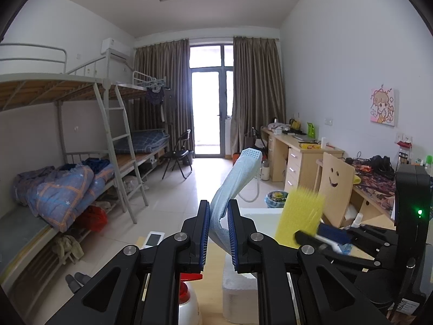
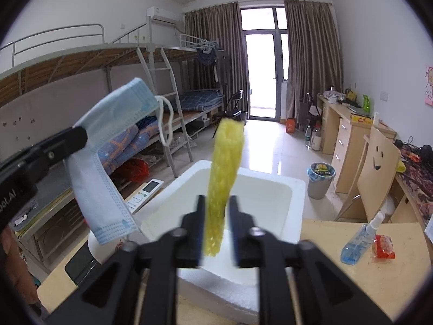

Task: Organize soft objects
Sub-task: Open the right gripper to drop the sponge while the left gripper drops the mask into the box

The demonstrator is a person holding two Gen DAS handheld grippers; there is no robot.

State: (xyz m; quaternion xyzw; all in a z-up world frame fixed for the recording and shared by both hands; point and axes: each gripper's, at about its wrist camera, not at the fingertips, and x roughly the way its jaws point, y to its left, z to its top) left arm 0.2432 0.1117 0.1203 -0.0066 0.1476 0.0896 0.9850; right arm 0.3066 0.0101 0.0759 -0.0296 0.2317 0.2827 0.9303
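A: What is the left hand-held gripper (image 1: 218,233) doing?

B: It is clamping a light blue face mask (image 1: 232,187) between its pads, jaws nearly together. In the left wrist view the mask is rising from the centre toward the middle of the frame. In the right wrist view the same mask (image 2: 108,162) is hanging at the left, folded over the black finger, its white ear loop (image 2: 166,122) dangling.

A: And the right hand-held gripper (image 2: 216,224)?

B: Its jaws are standing partly apart, with a yellow foam net sleeve (image 2: 223,187) upright between them at the centre of the frame. The sleeve is leaning on the left pad; a gap is showing on the right, so it is not being squeezed.

A: What is lying below?

B: A white foam box (image 2: 296,189) is sitting open on the tabletop (image 2: 365,279), directly behind the sleeve. At the lower right a blue spray bottle (image 2: 360,241) is lying just beside a red packet (image 2: 384,247). A remote control (image 2: 146,192) is resting left of the box.
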